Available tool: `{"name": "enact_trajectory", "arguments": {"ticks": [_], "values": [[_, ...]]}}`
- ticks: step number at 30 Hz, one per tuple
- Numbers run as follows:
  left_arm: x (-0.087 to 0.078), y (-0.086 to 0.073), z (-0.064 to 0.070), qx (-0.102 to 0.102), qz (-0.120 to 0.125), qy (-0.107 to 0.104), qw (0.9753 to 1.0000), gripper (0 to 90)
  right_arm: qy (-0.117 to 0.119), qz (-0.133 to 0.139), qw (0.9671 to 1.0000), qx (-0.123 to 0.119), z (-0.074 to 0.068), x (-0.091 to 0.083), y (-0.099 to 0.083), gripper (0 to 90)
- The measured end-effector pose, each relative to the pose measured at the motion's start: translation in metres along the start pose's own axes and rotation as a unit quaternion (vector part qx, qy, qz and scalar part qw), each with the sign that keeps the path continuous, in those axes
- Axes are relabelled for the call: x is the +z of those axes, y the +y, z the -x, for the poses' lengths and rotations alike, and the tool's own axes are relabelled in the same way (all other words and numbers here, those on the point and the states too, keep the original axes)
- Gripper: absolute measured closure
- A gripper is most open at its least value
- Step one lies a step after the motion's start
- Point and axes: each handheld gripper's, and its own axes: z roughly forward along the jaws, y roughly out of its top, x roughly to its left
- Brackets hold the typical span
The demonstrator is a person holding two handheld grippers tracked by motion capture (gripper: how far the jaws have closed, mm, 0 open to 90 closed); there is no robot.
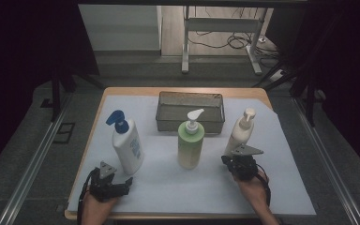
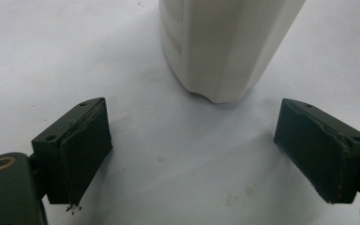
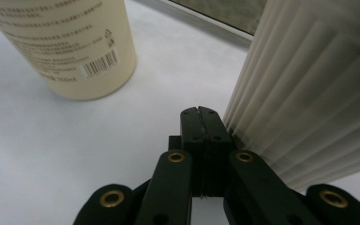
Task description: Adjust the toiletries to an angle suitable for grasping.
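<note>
Three pump bottles stand on the white sheet: a white one with a blue pump [image 1: 127,143] at the left, a green one [image 1: 190,140] in the middle, and a cream ribbed one [image 1: 240,131] at the right. My left gripper [image 1: 127,182] rests low near the front left, open, and the base of the white bottle [image 2: 225,47] stands just ahead of its jaws. My right gripper [image 1: 228,161] is shut with nothing in it, its tip beside the foot of the ribbed bottle [image 3: 309,103]. The green bottle's labelled base [image 3: 70,47] stands further off to its left.
A wire mesh basket [image 1: 190,112] sits at the back middle of the table. The wooden table edge [image 1: 122,215] runs close behind both hands. Metal rails flank the table, and a desk frame with cables stands on the floor beyond.
</note>
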Motion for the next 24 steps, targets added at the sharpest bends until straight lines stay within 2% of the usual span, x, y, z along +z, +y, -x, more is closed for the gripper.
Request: {"name": "enact_trajectory", "arguments": {"ticks": [24], "values": [[0.000, 0.000, 0.000, 0.000, 0.000, 0.000, 1.0000, 10.7, -0.020, -0.007, 0.9997, 0.016, 0.029, -0.019, -0.017, 89.7]]}}
